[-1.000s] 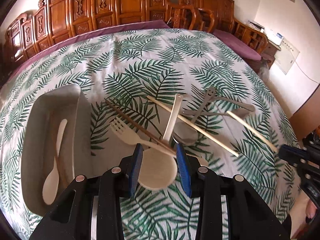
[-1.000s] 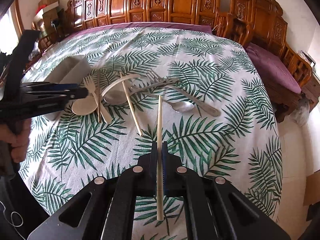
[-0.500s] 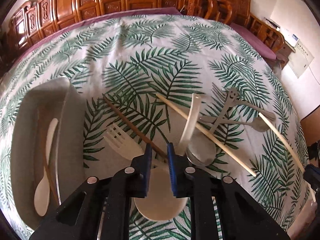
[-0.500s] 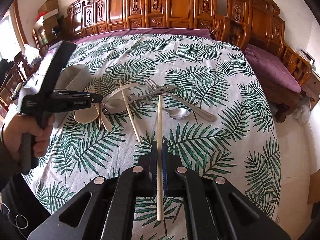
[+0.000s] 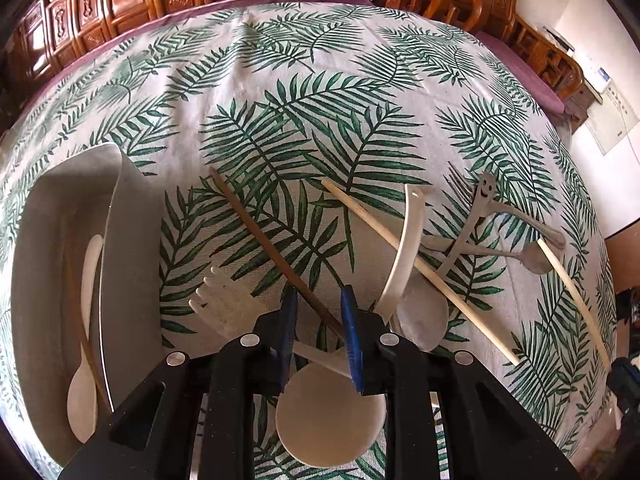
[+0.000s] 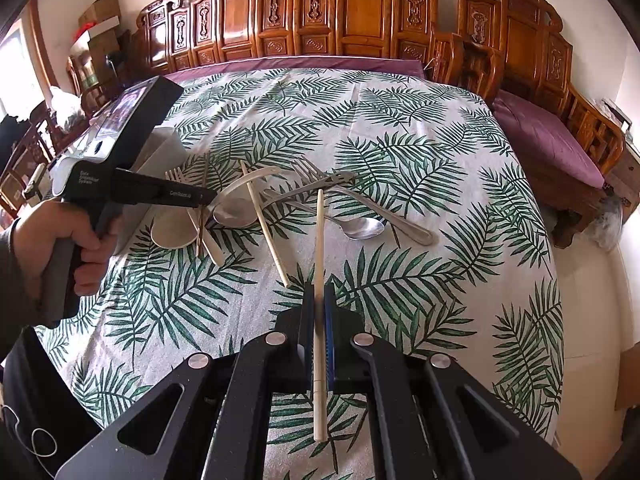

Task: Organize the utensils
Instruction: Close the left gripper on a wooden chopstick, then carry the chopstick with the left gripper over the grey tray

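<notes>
My left gripper (image 5: 319, 294) stands open, its blue pads on either side of a dark brown chopstick (image 5: 264, 246) that lies across a cream plastic fork (image 5: 224, 310). A round cream ladle (image 5: 330, 416) lies below the jaws. The grey tray (image 5: 128, 240) at the left holds a cream spoon (image 5: 84, 344). My right gripper (image 6: 319, 292) is shut on a pale wooden chopstick (image 6: 319, 264) and holds it above the cloth. The left gripper also shows in the right wrist view (image 6: 200, 199), over the utensil pile.
A second pale chopstick (image 5: 416, 270), a curved cream spoon (image 5: 408, 248), a grey ladle (image 5: 426, 314), metal forks (image 5: 476, 208) and a metal spoon (image 6: 362, 227) lie heaped at centre right. Carved wooden chairs (image 6: 360, 20) ring the palm-print tablecloth (image 5: 280, 80).
My left gripper closed to a narrow gap as it moved forward and down, then widened again around the brown chopstick. My right gripper keeps its hold on the pale chopstick, nearly still.
</notes>
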### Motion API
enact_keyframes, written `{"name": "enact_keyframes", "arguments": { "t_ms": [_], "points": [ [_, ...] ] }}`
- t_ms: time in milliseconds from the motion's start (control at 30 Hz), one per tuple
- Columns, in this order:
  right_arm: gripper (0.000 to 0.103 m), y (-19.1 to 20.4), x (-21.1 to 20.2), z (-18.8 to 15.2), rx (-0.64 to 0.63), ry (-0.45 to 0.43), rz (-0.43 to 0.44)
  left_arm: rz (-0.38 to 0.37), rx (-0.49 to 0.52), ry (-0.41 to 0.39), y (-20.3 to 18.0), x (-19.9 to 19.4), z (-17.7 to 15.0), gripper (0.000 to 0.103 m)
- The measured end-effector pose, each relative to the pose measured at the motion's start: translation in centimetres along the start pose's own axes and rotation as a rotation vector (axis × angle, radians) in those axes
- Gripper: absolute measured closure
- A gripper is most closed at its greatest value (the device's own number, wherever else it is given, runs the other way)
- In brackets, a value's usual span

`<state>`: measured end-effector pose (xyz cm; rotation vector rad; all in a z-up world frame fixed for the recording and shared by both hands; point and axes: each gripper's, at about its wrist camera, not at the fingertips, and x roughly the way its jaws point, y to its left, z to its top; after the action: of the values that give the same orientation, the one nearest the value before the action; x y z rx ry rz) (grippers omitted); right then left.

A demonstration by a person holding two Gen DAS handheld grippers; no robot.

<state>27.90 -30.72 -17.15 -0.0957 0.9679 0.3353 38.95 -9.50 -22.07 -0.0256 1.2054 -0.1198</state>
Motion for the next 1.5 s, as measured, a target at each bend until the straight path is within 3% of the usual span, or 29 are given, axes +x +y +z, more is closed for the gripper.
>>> {"name": "enact_keyframes", "arguments": {
  "t_ms": [100, 200, 433, 933, 1500],
  "points": [
    [0.098, 0.1, 0.0, 0.0, -0.001, 0.001, 0.001, 0.009, 0.012, -0.004, -0.2, 0.0, -0.2, 0.086],
    [0.098, -0.1, 0.0, 0.0, 0.001, 0.000, -0.001, -0.004, 0.012, -0.010, -0.3, -0.2, -0.5, 0.099],
    [0.098, 0.0, -0.2, 0.1, -0.003, -0.008, -0.008, -0.033, 0.020, -0.036, -0.3, -1.3, -1.3, 0.099],
    [0.098, 1.2, -1.8, 0.8, -0.012, -0.055, 0.001, -0.068, 0.098, -0.174, -0.4, -9.8, -3.8, 0.099],
    [0.098, 6.6, 0.0, 3.8, -0.082, -0.061, 0.008, -0.024, 0.052, -0.231, 7.1, -13.4, -4.9, 0.099]
  ]
}}
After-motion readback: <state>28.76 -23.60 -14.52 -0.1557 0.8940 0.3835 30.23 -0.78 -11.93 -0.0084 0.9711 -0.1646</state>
